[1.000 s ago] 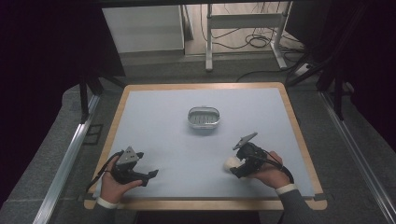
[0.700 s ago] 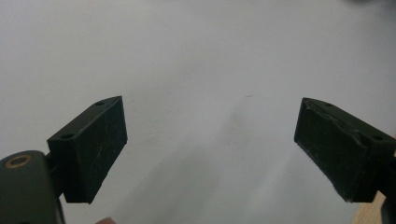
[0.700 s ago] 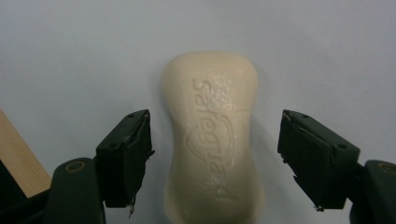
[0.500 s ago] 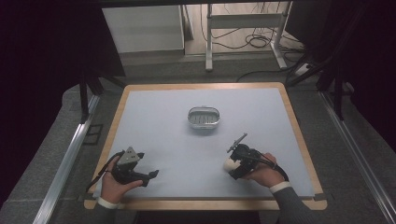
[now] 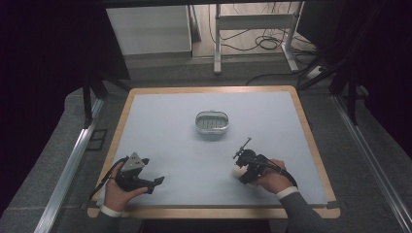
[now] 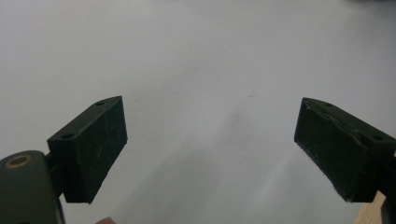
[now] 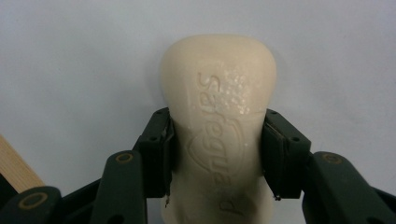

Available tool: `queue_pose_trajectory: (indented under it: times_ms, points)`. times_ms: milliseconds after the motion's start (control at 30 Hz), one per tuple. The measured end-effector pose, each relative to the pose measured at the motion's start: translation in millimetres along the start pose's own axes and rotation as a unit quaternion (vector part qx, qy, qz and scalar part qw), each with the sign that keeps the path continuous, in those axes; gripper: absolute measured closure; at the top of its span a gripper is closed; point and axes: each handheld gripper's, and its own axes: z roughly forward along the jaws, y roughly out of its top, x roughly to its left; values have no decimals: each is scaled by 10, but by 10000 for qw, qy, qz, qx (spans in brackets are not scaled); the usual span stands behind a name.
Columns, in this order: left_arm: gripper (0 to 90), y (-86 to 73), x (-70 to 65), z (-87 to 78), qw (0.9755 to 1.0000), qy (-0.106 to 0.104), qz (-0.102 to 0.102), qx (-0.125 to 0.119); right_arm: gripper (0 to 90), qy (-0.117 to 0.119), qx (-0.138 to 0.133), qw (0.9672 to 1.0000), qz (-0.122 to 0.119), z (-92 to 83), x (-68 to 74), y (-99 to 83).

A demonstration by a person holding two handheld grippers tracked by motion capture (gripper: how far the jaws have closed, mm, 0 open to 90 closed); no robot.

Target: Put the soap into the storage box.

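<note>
The metal dish (image 5: 212, 123) is an oval, shallow container of bright steel with a ribbed or slotted floor; its contents cannot be made out in the high view. It stands on the pale blue mat (image 5: 194, 145), which covers a table with a light wooden rim (image 5: 311, 141).

The soap bar (image 7: 219, 121) is cream-coloured, smooth and waxy, with rounded corners, embossed lettering along its face and a patch of small raised bubbles near its far end. In the high view the soap bar (image 5: 238, 171) lies on the mat nearer the person than the dish and slightly to its right, well apart from it.

The right gripper (image 7: 217, 154) has just been closing its jaws and now clamps the soap bar across its narrow width, both black pads pressed flat against its sides. In the high view the right gripper (image 5: 243, 167) sits low over the mat, on the near right of the dish.

The left gripper (image 6: 208, 149) stands with its jaws wide apart, nothing between the matt, scuffed black pads, above bare mat. In the high view the left gripper (image 5: 156, 181) is on the near left of the dish, well apart from it.
</note>
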Motion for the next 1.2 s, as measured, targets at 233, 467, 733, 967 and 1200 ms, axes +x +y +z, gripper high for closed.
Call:
queue_pose_trajectory:
  times_ms: [233,467,733,967,1200]
  points:
    - [99,0,-3,9,10000,-8,6,11,499,43,-138,9999,-75,-135,-73,36]
    - [99,-1,-3,16,10000,-4,22,31,498,57,-318,9994,-81,-260,-147,116]
    - [99,-1,-6,22,10000,-18,21,42,498,81,-415,9990,-139,-340,-184,224]
    - [100,-2,-15,39,9999,-32,49,86,498,31,-522,9985,-157,-379,-243,327]
    - [100,0,-6,10,10000,-5,9,34,499,63,-608,9980,-180,-385,-297,405]
